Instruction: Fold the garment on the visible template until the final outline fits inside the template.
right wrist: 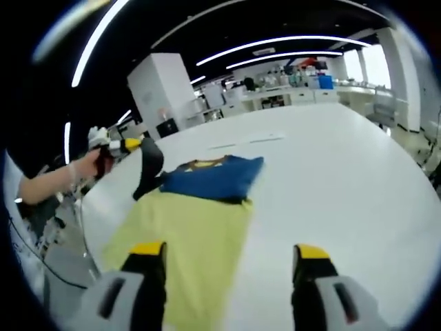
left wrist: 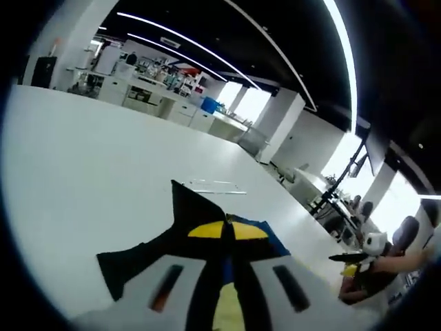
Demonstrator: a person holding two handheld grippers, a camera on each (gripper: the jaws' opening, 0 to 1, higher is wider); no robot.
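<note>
Soft yellow-and-blue garment point(right wrist: 200, 207) lies flat on the white table point(right wrist: 331, 172), limp and light (will sag if lifted). Left gripper point(left wrist: 227, 276) is clamped on its black sleeve. Right gripper point(right wrist: 227, 265) hovers, jaws apart; best hold is a hem corner.

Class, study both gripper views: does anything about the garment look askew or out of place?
Yes. The left gripper lifts one black corner of the garment off the white table, so that edge stands up, bunched, while the yellow and blue panels lie flat.
</note>
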